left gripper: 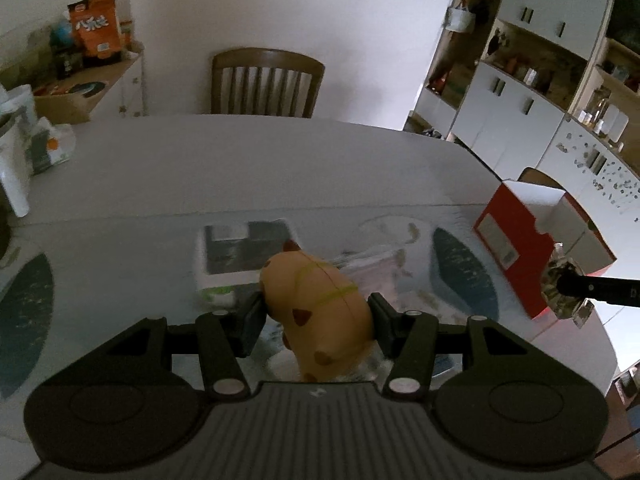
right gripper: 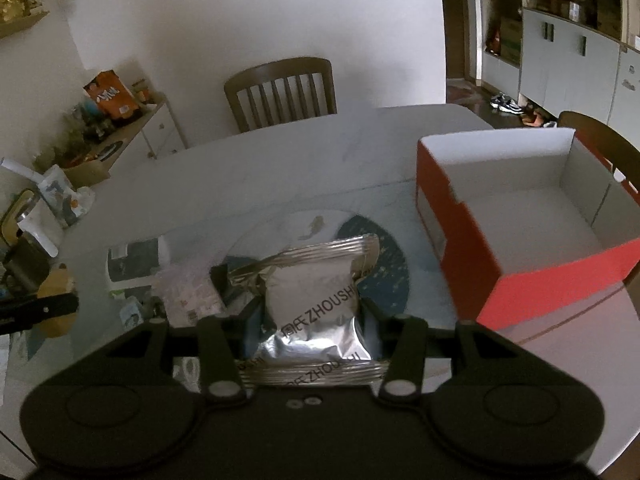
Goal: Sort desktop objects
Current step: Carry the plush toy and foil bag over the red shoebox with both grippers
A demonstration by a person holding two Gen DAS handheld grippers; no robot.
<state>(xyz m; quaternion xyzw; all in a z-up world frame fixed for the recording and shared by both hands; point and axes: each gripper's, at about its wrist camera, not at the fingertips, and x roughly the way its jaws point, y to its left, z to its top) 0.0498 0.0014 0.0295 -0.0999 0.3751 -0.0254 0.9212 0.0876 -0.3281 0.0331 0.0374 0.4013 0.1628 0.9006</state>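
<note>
My left gripper (left gripper: 316, 312) is shut on a tan plush toy (left gripper: 320, 312) with brown spots and yellow-green stripes, held above the table. My right gripper (right gripper: 310, 316) is shut on a silver foil packet (right gripper: 316, 296) printed ZHOUSHI, also lifted off the table. An open red box with a white inside (right gripper: 520, 216) stands on the table to the right; in the left wrist view the red box (left gripper: 516, 248) is at the right, with the right gripper's finger and the foil packet (left gripper: 560, 288) in front of it. The plush toy (right gripper: 56, 300) shows at the left edge of the right wrist view.
On the white table (left gripper: 280, 168) lie a white-and-green box (left gripper: 236, 256), a clear plastic bag (right gripper: 188, 292) and dark blue patterned mats (right gripper: 384, 264). A wooden chair (left gripper: 266, 82) stands behind the table. A side shelf with an orange bag (left gripper: 96, 26) is far left; cabinets (left gripper: 520, 112) are at right.
</note>
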